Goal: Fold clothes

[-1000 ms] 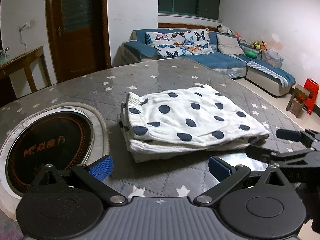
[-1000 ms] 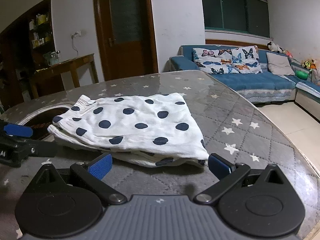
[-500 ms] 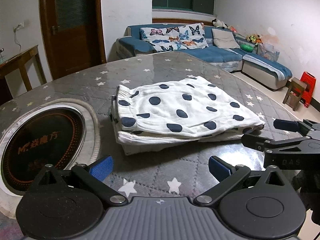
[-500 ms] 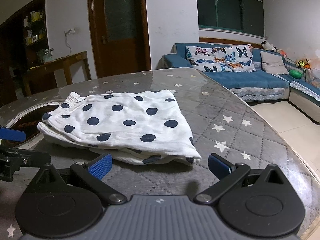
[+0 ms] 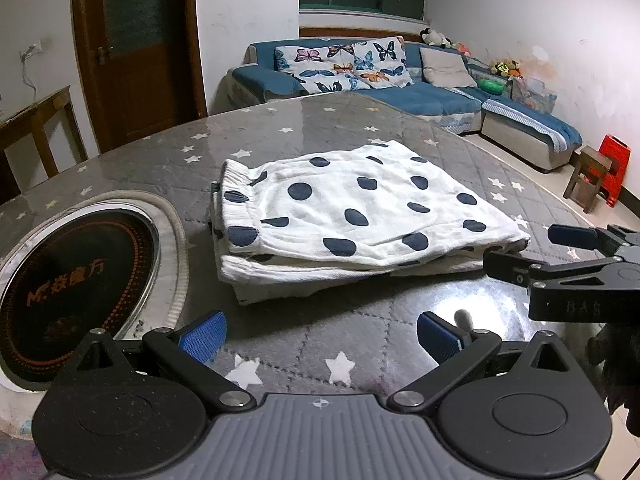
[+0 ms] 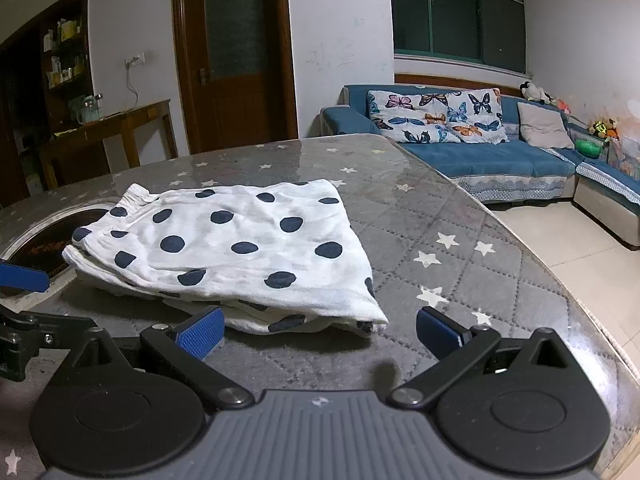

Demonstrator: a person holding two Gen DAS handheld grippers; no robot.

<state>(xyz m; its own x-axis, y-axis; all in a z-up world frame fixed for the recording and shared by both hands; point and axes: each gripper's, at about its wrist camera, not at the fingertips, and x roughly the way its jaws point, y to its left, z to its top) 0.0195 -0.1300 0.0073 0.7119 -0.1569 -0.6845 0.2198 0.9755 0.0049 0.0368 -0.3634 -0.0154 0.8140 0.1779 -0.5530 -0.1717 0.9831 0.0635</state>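
Note:
A folded white garment with dark blue dots (image 5: 352, 216) lies flat on the grey star-patterned table (image 5: 360, 344); it also shows in the right wrist view (image 6: 236, 248). My left gripper (image 5: 320, 334) is open and empty, a short way in front of the garment's near edge. My right gripper (image 6: 318, 332) is open and empty, just in front of the garment's near right corner. The right gripper's fingers (image 5: 576, 238) show at the right edge of the left wrist view, beside that corner, apart from it.
A round black induction cooker (image 5: 72, 276) is set into the table left of the garment. The table's right edge (image 6: 580, 304) drops to a tiled floor. A blue sofa (image 6: 500, 160), a wooden door (image 6: 236, 52) and a side table (image 6: 108, 128) stand beyond.
Both grippers have drawn back a little from the garment and stayed open. The garment has not moved.

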